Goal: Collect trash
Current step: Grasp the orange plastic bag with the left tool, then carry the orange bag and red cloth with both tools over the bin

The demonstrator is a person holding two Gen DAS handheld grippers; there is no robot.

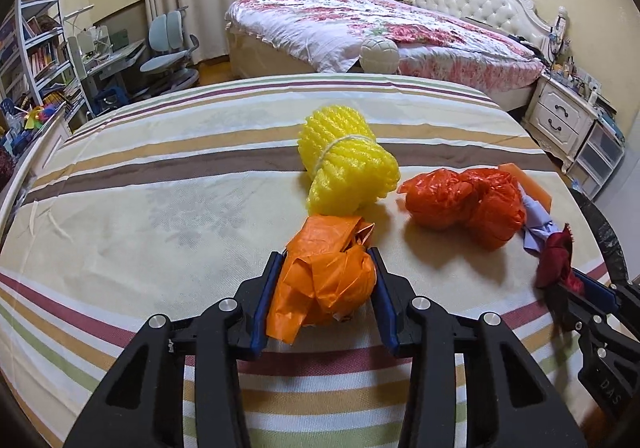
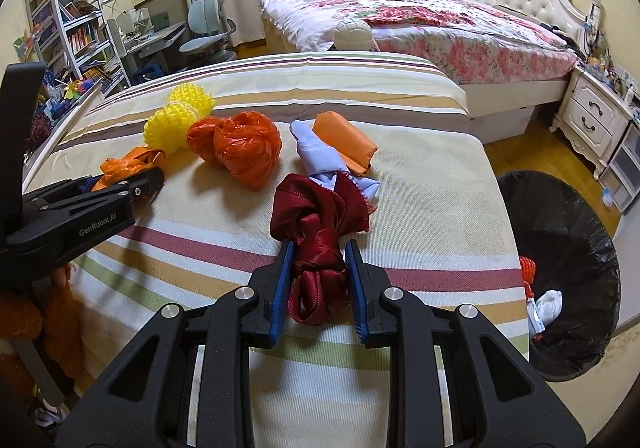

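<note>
1. Left wrist view: the left gripper [image 1: 326, 268] has its jaws clamped on a crumpled orange plastic bag [image 1: 324, 280], low over the striped bedspread [image 1: 160, 208]
2. Just beyond the bag lies a yellow foam net bundle [image 1: 346, 160] tied with string; to its right sits a knotted red-orange plastic bag [image 1: 464, 200], with a pale blue cloth [image 1: 538, 232] beside it
3. At the right edge the right gripper [image 1: 568, 280] holds a dark red cloth [image 1: 554, 256]
4. Right wrist view: the right gripper [image 2: 318, 268] has its jaws pressed on the dark red cloth [image 2: 316, 224], a knotted satin bundle on the bedspread [image 2: 420, 208]
5. Beyond it lie the pale blue cloth [image 2: 320, 156] and, touching it, an orange folded packet [image 2: 344, 140]
6. The red-orange bag [image 2: 236, 144] and yellow net [image 2: 176, 116] sit left; the left gripper [image 2: 132, 180] grips the orange bag [image 2: 128, 164]
7. A black-lined trash bin [image 2: 572, 248] stands on the floor right of the bed, with some trash already inside
</note>
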